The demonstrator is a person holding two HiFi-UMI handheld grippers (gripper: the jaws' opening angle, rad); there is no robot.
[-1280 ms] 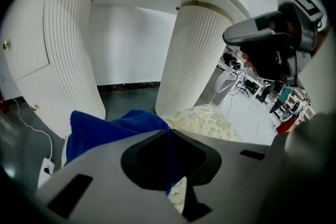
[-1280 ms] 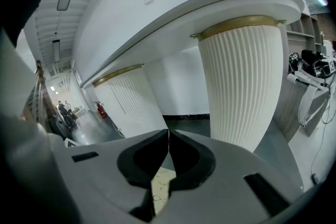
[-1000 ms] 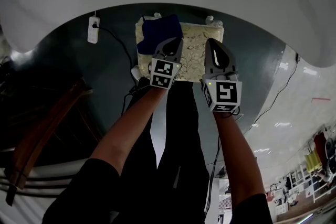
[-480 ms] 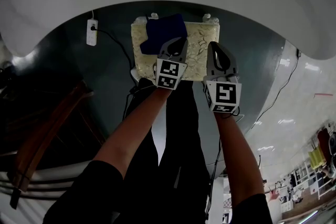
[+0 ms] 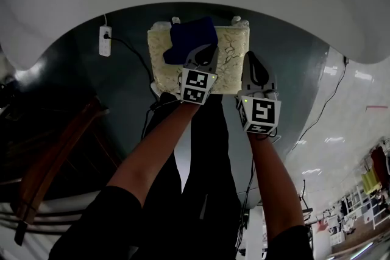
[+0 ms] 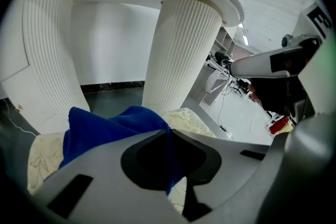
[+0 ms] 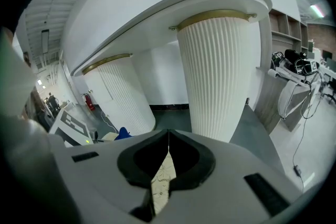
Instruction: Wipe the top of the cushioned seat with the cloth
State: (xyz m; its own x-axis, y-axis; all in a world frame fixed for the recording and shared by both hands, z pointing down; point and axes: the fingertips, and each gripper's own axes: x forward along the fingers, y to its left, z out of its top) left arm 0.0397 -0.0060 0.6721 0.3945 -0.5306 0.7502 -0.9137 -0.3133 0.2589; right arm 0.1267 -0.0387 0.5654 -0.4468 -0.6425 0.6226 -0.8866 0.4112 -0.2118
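Currently the left gripper (image 5: pixel 202 53) is clamping the cloth (image 5: pixel 186 36) on the seat's (image 5: pixel 234 49) left half. Bare cushion is lying rightward, nearer the right gripper (image 5: pixel 253 61), which is holding its jaws together on nothing.

I'm seeing the cloth (image 5: pixel 190 38) looking like soft matt blue fabric | cushioned seat (image 5: pixel 231 61) showing cream patterned upholstery | floor (image 5: pixel 122 88) gleaming dark, glossy | columns (image 6: pixel 181 55) showing white, ribbed

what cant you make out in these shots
- Head view: the left gripper covers the near part of the cloth, so the pinch is hidden there.
- Head view: the seat top hides what lies under it.
- Right gripper view: the right gripper body blocks nearly all of the seat; only a sliver shows between its fingers.
- Head view, lower right: shelf items too small.
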